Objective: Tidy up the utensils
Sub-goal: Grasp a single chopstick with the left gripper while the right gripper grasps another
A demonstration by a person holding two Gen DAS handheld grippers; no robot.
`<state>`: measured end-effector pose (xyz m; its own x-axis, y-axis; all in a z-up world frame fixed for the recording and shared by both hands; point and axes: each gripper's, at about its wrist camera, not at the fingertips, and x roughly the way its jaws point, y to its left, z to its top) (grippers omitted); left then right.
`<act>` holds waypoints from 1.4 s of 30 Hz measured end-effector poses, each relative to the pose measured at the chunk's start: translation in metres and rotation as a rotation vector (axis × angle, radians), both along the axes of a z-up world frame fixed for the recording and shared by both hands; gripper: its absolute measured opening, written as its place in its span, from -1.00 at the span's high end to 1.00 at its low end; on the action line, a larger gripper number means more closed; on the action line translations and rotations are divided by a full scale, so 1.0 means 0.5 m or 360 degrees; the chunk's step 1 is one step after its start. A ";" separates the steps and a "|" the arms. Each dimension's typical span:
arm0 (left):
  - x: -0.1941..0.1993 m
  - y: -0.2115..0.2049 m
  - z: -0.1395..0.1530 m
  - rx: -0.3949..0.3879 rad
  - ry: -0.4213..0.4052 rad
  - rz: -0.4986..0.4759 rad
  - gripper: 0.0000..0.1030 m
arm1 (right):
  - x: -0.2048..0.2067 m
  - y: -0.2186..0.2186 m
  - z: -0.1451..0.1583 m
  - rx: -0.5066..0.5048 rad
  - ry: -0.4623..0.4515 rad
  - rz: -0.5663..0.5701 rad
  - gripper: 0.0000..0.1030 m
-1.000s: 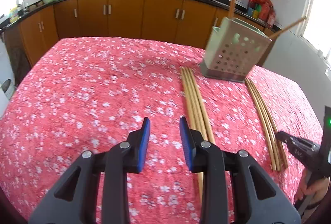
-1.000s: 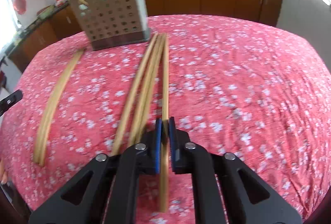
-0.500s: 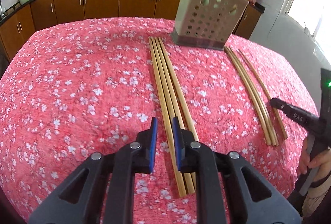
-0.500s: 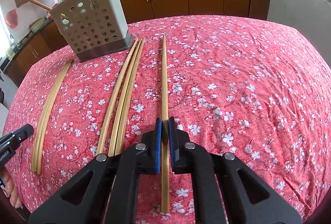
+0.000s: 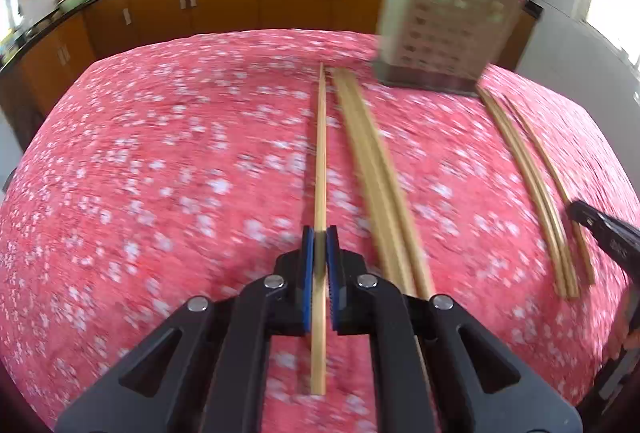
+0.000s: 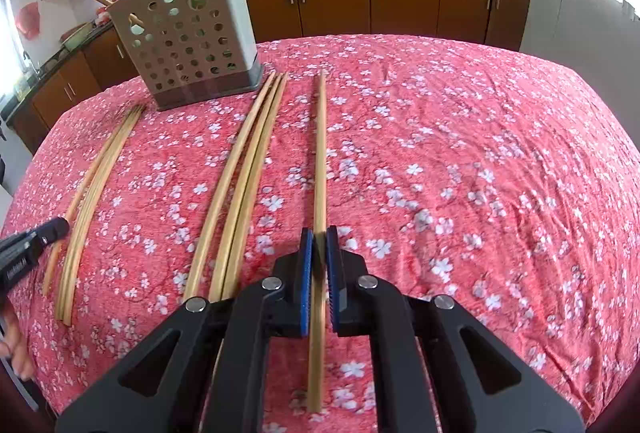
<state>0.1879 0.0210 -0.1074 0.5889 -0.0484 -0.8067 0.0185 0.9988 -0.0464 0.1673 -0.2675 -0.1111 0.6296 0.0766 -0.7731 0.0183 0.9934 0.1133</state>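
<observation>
Kitchen cabinets in brown wood line the back wall behind a table spread with a red flowered tablecloth (image 6: 460,137), which bears everything. Going left to right in the left wrist view, the left gripper (image 5: 320,261) is clamped on a single chopstick (image 5: 320,153) that runs straight ahead between its blue pads; beside it lies a bundle of loose chopsticks (image 5: 376,185), then the perforated utensil holder (image 5: 444,33) at the far edge, blurred here, and a second bundle (image 5: 532,177) near the right side, where the tip of the other tool shows. In the right wrist view the far-left bundle (image 6: 96,185) lies near the other tool's tip, the holder (image 6: 188,41) stands behind with two sticks already leaning in it, three chopsticks (image 6: 240,185) lie in the middle, and the right gripper (image 6: 320,261) is closed on its own lone chopstick (image 6: 320,153), held toward the near end with a short tail behind the pads. Whether either stick is lifted off the cloth I cannot tell. These sticks look light, stiff and smooth, so I judge they could swivel or slip in the pads; a hold nearer the middle would tip less, though the present grip leaves a long free end for dropping into the holder.
</observation>
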 end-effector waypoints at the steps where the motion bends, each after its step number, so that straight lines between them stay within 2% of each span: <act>1: 0.006 0.014 -0.001 0.0009 -0.0002 0.0027 0.84 | 0.004 -0.005 -0.001 -0.0008 -0.0006 -0.0016 0.85; 7: 0.035 0.103 -0.003 0.0051 -0.0030 0.0153 0.79 | 0.032 -0.045 -0.003 -0.0045 -0.0022 -0.0111 0.85; 11: 0.038 0.135 -0.006 -0.0019 -0.0059 0.0161 0.78 | 0.042 -0.060 -0.006 -0.0022 -0.0032 -0.0145 0.85; 28: 0.023 0.149 0.000 -0.0108 -0.0069 0.0174 0.78 | 0.041 -0.062 -0.010 0.0004 -0.0035 -0.0148 0.83; 42: 0.021 0.154 0.005 -0.0128 -0.0070 0.0179 0.78 | 0.042 -0.060 -0.010 0.0006 -0.0036 -0.0149 0.83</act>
<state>0.1981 0.0979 -0.1048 0.6292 -0.0434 -0.7760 -0.0897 0.9877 -0.1280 0.1881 -0.2977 -0.1162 0.6514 0.0195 -0.7584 0.1084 0.9870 0.1185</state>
